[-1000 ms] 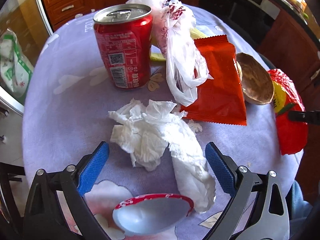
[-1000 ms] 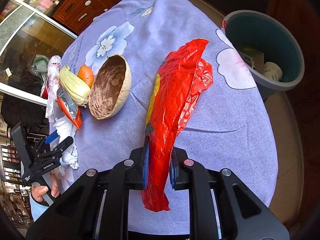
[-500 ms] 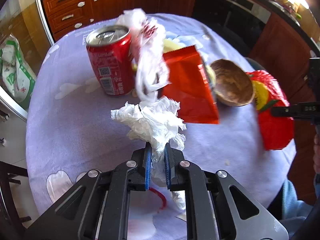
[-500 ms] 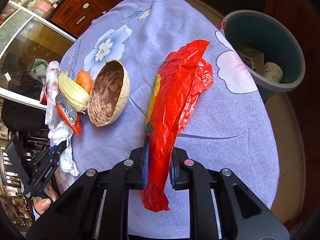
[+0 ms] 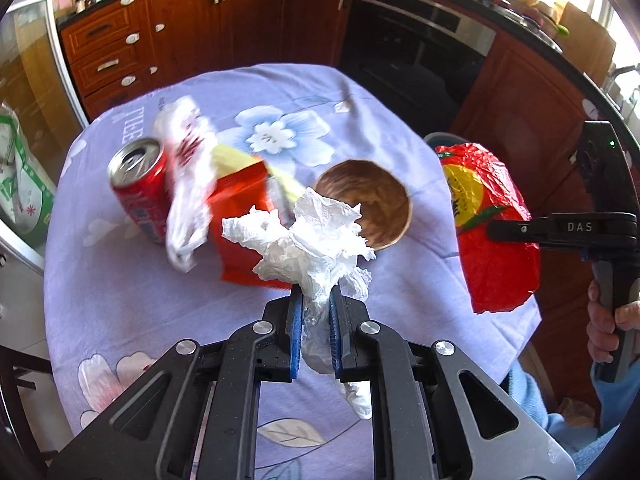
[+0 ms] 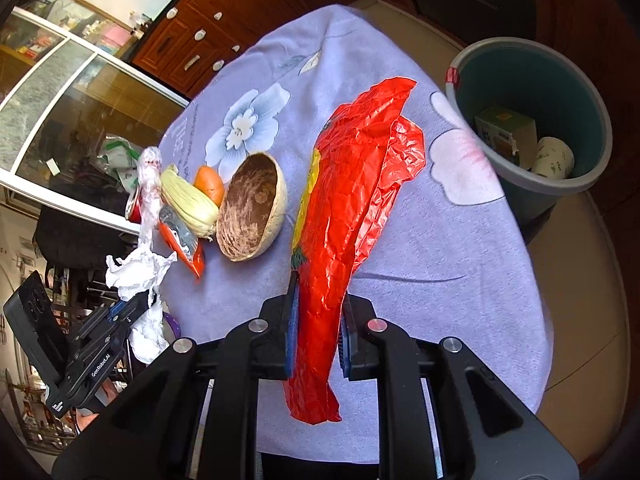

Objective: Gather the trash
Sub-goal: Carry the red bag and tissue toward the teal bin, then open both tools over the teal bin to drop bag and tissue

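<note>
My left gripper (image 5: 315, 320) is shut on a crumpled white tissue (image 5: 308, 240) and holds it lifted above the table; the tissue also shows in the right wrist view (image 6: 136, 272). My right gripper (image 6: 318, 320) is shut on a red plastic bag (image 6: 352, 200), which hangs over the table's right side (image 5: 492, 232). On the purple flowered tablecloth (image 5: 120, 300) lie a red soda can (image 5: 140, 192), a white plastic bag (image 5: 188, 184), a red snack packet (image 5: 240, 224) and a brown coconut-shell bowl (image 5: 372, 204).
A teal trash bin (image 6: 532, 120) stands on the floor beyond the table's right edge, holding a carton and a paper cup. A corn cob (image 6: 184, 200) and an orange (image 6: 210, 184) lie by the bowl (image 6: 252, 216). Wooden cabinets (image 5: 180, 40) and an oven stand behind.
My left gripper closed on the tissue and lifted it off the table, rising and pulling back. My right gripper stays shut on the red bag, raised slightly.
</note>
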{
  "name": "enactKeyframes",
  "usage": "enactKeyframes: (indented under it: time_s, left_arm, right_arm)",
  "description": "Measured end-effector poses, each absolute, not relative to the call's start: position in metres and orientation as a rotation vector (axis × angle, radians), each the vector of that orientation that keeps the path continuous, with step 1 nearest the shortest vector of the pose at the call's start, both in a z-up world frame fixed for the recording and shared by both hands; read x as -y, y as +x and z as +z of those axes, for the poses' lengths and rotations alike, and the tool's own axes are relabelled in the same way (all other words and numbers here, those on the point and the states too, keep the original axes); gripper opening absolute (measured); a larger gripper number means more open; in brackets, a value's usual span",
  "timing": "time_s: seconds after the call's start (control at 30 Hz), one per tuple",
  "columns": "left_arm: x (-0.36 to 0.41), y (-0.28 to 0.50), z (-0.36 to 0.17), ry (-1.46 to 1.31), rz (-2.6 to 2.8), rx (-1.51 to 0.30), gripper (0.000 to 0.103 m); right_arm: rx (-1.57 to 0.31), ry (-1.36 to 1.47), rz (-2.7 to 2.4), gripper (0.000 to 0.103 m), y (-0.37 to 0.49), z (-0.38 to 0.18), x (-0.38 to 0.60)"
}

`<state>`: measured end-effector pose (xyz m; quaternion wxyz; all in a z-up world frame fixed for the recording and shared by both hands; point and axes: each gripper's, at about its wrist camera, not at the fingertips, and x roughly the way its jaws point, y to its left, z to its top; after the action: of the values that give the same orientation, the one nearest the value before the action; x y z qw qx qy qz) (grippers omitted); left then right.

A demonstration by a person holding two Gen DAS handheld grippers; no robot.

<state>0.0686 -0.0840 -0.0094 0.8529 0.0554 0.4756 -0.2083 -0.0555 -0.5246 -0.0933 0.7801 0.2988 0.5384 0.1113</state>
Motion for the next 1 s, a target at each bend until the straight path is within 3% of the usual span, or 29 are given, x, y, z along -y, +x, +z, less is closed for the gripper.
enactKeyframes:
  time_s: [0.53,1.0]
  left_arm:
    - [0.221,0.119,0.012,0.208,-0.583,-1.013,0.012]
    - [0.369,0.174,-0.022,0.314,-0.736,-1.09,0.012]
  right_arm:
    - [-1.02,0.827,0.104,0.015,-0.051,-0.093,0.656]
    - [-1.028,0.864,-0.121,0.015,-0.028,-0.13,0.765]
